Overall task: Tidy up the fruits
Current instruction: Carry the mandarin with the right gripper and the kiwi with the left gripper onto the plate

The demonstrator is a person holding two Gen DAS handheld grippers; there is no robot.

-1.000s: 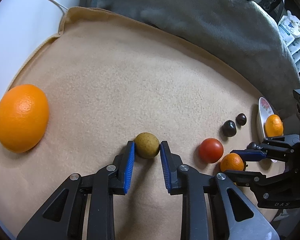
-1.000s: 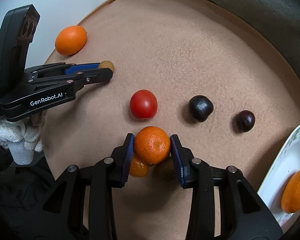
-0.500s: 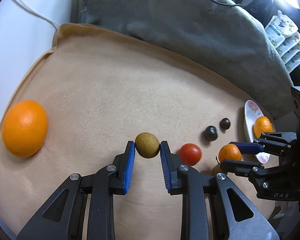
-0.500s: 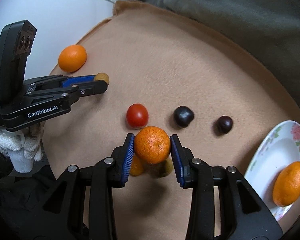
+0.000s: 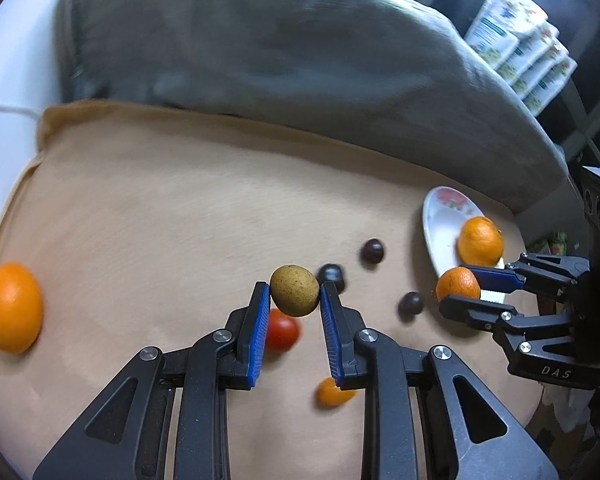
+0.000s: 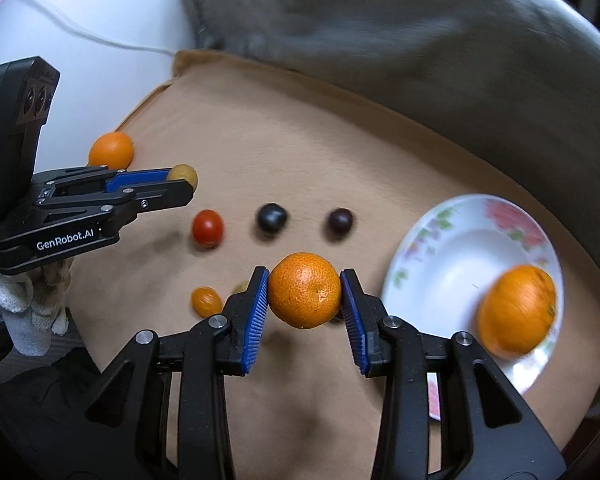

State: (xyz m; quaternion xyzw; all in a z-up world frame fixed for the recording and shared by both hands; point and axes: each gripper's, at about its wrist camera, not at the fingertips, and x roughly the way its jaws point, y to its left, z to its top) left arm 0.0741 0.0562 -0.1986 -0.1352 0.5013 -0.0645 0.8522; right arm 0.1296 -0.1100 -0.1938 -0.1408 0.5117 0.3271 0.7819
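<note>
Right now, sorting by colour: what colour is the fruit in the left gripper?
Speckled yellowish brown fruit, clearest in the left wrist view.

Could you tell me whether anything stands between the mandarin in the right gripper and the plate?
Nothing visible does. The mandarin is held above the cloth, just left of the plate; the plate's near side is bare, with one orange on its far-right part.

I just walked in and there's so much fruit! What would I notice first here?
Probably the two fruits held in the air: the right gripper pinches a mandarin beside the flowered plate, and the left gripper pinches a brown speckled fruit. Next, the big orange alone at the tan cloth's left edge, and a red tomato beside two dark plums in a row.
</note>
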